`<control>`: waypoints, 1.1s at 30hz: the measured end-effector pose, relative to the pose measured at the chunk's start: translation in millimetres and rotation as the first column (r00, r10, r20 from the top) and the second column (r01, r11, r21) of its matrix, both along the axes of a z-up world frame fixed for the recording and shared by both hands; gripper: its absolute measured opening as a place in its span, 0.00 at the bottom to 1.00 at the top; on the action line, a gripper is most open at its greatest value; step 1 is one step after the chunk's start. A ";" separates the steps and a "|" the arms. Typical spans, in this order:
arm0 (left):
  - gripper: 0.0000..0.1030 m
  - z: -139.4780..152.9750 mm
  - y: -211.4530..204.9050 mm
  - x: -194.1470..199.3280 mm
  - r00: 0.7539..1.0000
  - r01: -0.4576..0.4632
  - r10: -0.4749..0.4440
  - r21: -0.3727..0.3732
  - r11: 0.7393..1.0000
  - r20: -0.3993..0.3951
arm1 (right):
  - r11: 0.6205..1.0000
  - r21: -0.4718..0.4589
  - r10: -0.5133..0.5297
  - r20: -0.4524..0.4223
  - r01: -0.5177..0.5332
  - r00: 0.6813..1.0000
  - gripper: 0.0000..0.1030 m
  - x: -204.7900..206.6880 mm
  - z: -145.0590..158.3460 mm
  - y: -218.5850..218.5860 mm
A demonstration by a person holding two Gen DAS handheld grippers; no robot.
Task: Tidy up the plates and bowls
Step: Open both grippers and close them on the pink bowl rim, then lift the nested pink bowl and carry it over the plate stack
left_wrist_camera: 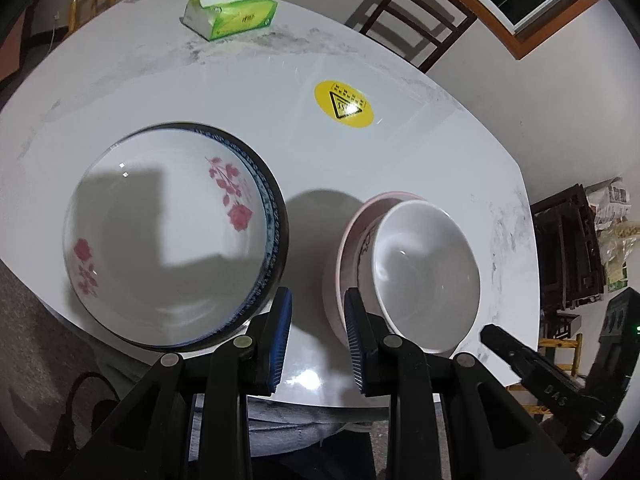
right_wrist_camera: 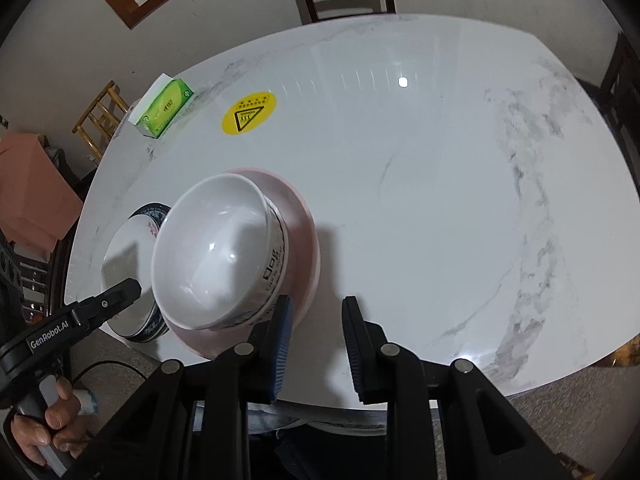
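Observation:
A white bowl with red flowers [left_wrist_camera: 168, 240] sits nested in a dark blue-rimmed dish [left_wrist_camera: 276, 216] at the table's near left; it also shows in the right wrist view [right_wrist_camera: 124, 252]. A plain white bowl [left_wrist_camera: 428, 272] stands on a pink plate [left_wrist_camera: 340, 264] to its right; the bowl [right_wrist_camera: 216, 256] and the plate [right_wrist_camera: 304, 240] also show in the right wrist view. My left gripper [left_wrist_camera: 318, 312] is open and empty, above the gap between the two stacks. My right gripper [right_wrist_camera: 316, 316] is open and empty, just right of the pink plate.
The white marble table [right_wrist_camera: 440, 200] carries a yellow warning sticker [left_wrist_camera: 343, 103] and a green tissue pack [left_wrist_camera: 232, 12] at the far side. Wooden chairs [left_wrist_camera: 416, 12] stand around it. The table's near edge runs just below both grippers.

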State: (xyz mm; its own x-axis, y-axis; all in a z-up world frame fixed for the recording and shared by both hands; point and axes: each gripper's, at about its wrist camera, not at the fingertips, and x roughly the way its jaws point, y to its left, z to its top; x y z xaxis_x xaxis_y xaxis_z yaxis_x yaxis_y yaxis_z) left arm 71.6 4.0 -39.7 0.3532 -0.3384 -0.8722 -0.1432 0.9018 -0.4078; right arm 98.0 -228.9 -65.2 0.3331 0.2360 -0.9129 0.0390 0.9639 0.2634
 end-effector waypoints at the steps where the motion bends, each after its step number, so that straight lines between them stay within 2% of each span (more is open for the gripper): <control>1: 0.23 -1.5 -1.3 0.7 1.000 0.003 -0.003 0.003 1.000 -0.003 | 1.000 0.001 0.002 -0.004 -0.002 1.000 0.25 0.5 -2.2 0.7; 14: 0.22 -13.0 -6.5 12.3 1.000 -0.010 0.011 0.030 0.999 -0.015 | 0.999 -0.034 0.006 -0.035 -0.007 0.999 0.25 12.2 -17.1 12.1; 19: 0.21 -15.9 -9.6 15.9 1.000 0.010 -0.010 0.008 1.000 -0.020 | 0.999 -0.037 0.009 -0.049 -0.011 0.999 0.25 15.3 -23.6 15.7; 33: 0.23 -37.2 -18.2 23.0 0.998 0.025 -0.023 0.033 0.999 -0.060 | 0.998 -0.057 0.008 -0.055 -0.011 0.998 0.25 22.4 -33.5 18.9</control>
